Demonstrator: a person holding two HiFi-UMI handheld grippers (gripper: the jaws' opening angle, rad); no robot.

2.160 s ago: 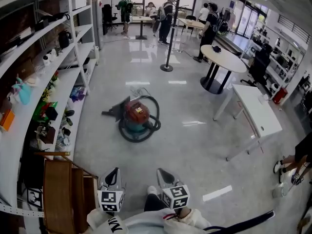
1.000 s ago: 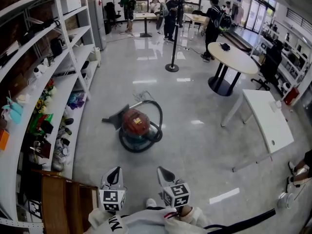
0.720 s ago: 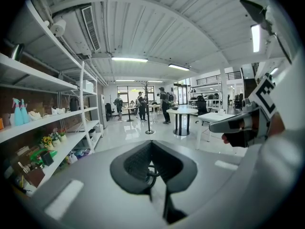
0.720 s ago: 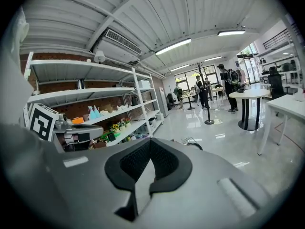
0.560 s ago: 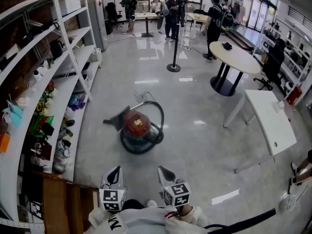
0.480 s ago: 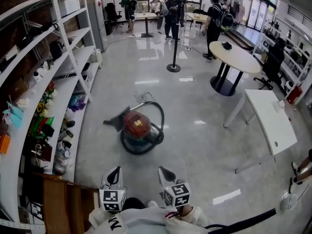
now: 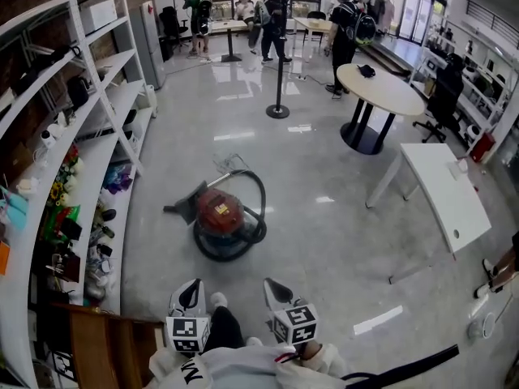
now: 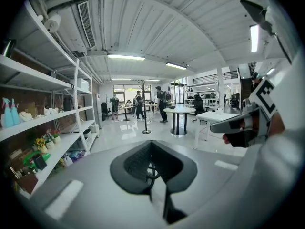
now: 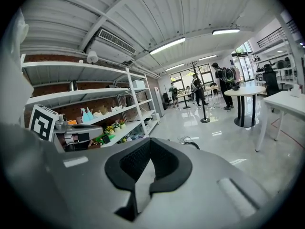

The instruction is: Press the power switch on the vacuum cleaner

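Observation:
The vacuum cleaner point(image 7: 219, 215) is a red canister with a black hose looped round it and a black nozzle to its left. It lies on the glossy grey floor about a step ahead of me. Both grippers are low near my body, well short of it. My left gripper point(image 7: 190, 287) point(image 8: 151, 149) is shut, its black pads meeting with nothing between them. My right gripper point(image 7: 272, 285) point(image 9: 149, 148) is shut and empty as well. In the right gripper view a bit of the vacuum's hose point(image 9: 194, 144) shows just past the jaws. I cannot make out the power switch.
White shelving point(image 7: 81, 160) full of small items runs along the left. A wooden piece point(image 7: 89, 343) stands at bottom left. A white rectangular table point(image 7: 442, 197), a round table point(image 7: 377, 87) and a pole stand point(image 7: 278, 108) are to the right and beyond. People point(image 7: 345, 23) stand at the back.
The view has shifted a little forward and left, and a dark leg now shows between the grippers. Both grippers keep the same pose and stay shut. The vacuum has not moved.

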